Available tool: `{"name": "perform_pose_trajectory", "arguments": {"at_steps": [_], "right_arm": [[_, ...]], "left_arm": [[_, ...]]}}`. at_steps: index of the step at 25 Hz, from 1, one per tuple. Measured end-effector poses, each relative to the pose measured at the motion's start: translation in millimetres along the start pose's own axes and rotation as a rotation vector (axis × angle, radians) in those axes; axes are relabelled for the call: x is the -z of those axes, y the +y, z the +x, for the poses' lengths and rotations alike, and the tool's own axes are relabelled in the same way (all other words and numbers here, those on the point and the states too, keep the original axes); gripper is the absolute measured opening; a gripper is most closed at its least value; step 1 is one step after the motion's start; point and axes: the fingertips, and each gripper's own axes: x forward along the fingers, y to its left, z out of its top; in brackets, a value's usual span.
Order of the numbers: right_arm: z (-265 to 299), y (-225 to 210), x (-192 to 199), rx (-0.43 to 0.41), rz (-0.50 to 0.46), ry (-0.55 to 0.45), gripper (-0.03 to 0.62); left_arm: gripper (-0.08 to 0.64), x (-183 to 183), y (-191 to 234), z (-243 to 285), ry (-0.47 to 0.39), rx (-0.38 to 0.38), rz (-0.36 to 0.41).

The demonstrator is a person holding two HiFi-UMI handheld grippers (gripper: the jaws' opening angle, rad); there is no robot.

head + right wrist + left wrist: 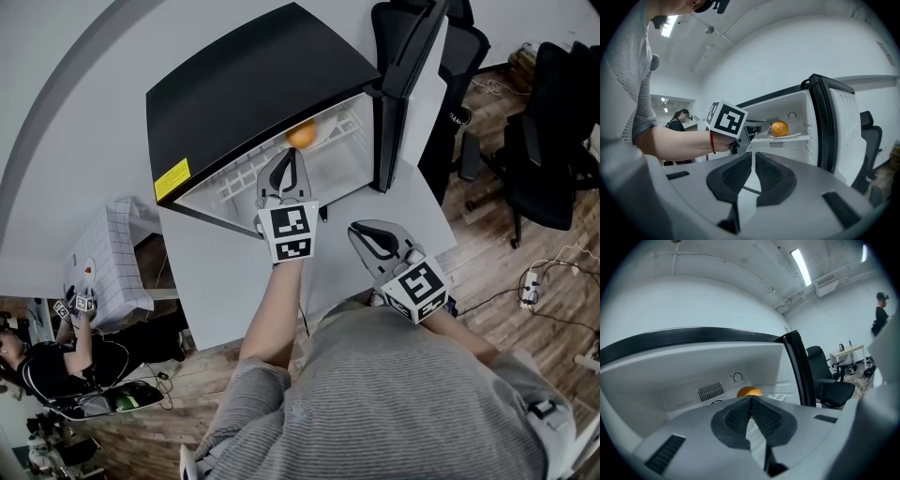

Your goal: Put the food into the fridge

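Observation:
A black mini fridge (253,84) stands on the white table (225,281) with its door (405,84) swung open to the right. An orange (300,136) rests on the white shelf inside, also visible as the orange (749,391) and the orange (779,128). My left gripper (287,161) is at the fridge opening, just in front of the orange, jaws shut with nothing between them (751,400). My right gripper (373,236) hovers over the table before the open door, shut and empty (753,155). The left gripper's marker cube (725,118) shows in the right gripper view.
Black office chairs (544,131) stand on the wood floor to the right of the table. Cables and a power strip (532,281) lie on the floor. Another person (47,366) with grippers sits at the lower left, beside a checked white box (117,262).

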Motion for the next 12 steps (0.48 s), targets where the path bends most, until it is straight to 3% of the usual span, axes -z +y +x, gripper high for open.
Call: {"name": "perform_pose_trajectory", "arguments": {"at_steps": [12], "right_arm": [[-2.0, 0.1, -2.3, 0.002, -0.013, -0.002, 0.014]], "left_arm": [[0.011, 1.2, -18.2, -23.6, -0.018, 0.046, -0.045]]}}
